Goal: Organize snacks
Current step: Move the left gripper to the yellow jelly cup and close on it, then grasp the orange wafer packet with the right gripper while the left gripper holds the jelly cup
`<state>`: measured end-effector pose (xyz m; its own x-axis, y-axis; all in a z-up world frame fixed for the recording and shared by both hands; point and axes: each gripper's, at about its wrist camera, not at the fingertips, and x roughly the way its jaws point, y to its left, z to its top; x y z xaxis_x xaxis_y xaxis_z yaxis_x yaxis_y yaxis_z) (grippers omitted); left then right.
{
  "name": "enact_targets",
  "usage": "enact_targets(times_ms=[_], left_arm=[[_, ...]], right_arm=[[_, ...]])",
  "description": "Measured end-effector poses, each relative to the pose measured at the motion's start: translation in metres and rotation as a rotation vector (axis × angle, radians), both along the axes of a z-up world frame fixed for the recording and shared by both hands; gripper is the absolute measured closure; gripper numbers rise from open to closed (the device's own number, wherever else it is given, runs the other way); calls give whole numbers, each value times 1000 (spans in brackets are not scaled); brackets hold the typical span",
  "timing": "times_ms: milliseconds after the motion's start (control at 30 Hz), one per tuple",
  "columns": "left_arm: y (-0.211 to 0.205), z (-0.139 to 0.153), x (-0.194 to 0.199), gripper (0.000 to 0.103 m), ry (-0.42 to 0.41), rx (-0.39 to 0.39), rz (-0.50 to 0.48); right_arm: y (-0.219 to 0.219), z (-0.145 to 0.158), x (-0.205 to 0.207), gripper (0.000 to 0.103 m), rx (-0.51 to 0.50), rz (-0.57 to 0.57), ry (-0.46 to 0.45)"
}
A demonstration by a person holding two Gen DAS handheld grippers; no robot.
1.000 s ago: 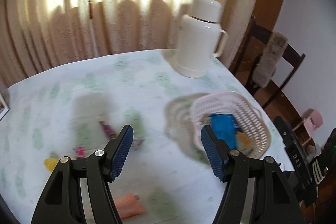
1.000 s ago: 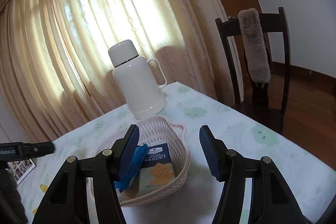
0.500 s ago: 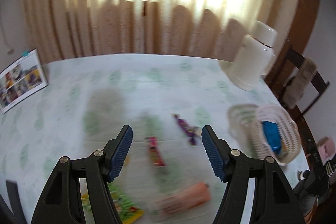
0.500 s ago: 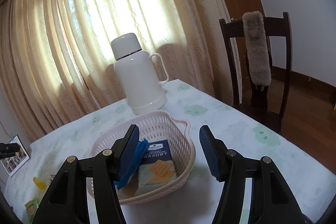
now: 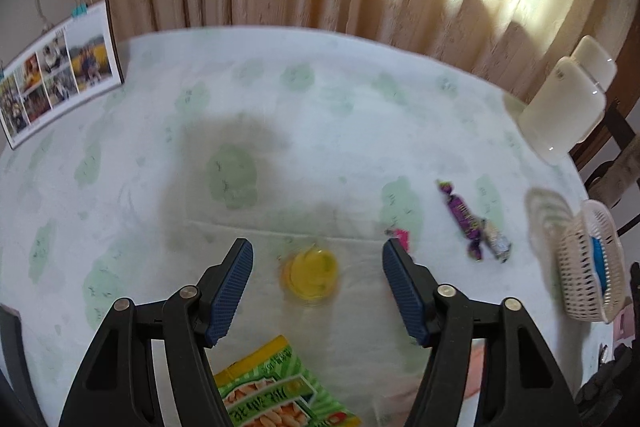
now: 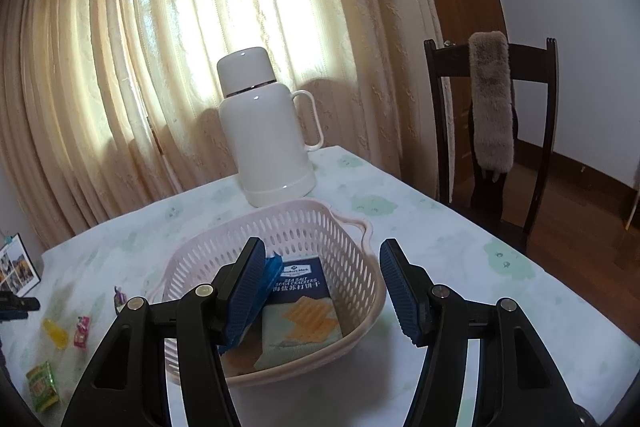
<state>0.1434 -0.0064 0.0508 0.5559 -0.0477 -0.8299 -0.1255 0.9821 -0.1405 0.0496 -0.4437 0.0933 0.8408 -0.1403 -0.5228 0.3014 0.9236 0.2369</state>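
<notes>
A: Left gripper [image 5: 318, 259] — state?
B: Jaws apart, about halfway, closed in slightly just now. Nothing gripped. Round yellow jelly cup [image 5: 310, 277] framed between the blue pads, lying on the tabletop [image 5: 280, 99], not touched by either pad. Picture blurred.

A: Other snacks near it?
B: Green peanut packet [image 5: 276, 387] at the near edge, partly behind the left finger. Small pink wrapped candy [image 5: 401, 237] just past the right pad tip. Purple twist-wrapped candy [image 5: 462, 217] further right, end touching a silver-wrapped candy [image 5: 496, 241]. Orange-pink packet [image 5: 478, 367] near right, mostly hidden behind the right finger, blurred.

A: Right gripper [image 6: 322, 285]?
B: Jaws half open too, holding nothing. Hanging over the pale pink perforated plastic basket [image 6: 344, 227]. Inside the basket: navy box of sea salt soda crackers [image 6: 302, 291] lying flat, blue wrapper [image 6: 272, 273] beside it, partly behind the left pad. Contact between pad and wrapper — cannot tell.

A: Basket location?
B: Right end of the tabletop, in front of the white thermos jug with handle [image 6: 270, 131]. Loose snacks well apart from it, over on the left.

A: Background?
B: Cream pleated curtains [image 6: 160, 47], backlit. Dark wooden chair [image 6: 536, 131] far right with a grey furry cover [image 6: 490, 103] draped over its back. Photo calendar [image 5: 56, 73] standing at the far left tabletop edge.
</notes>
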Motion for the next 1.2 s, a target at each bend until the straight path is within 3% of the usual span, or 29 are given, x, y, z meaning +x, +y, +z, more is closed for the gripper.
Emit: enact_targets(times_ms=[300,567,733,933,1100,1200], left_arm=[[-3,-25,13,53,59,-1,-23],[-7,-38,18,71,84,40,-29],[-5,-30,14,72,60,50,-32],[-1,-2,1,72,-13,50,-26],[0,17,-10,72,-61,34,-32],[2,27,-17,72,-87,26,-39]], right_arm=[[27,2,-2,42,-46,52,10],[51,8,-9,42,-38,118,-6],[75,17,-14,42,-32,192,-26],[114,19,-8,42,68,424,5],[159,5,16,42,198,692,117],[189,-6,28,42,211,805,178]])
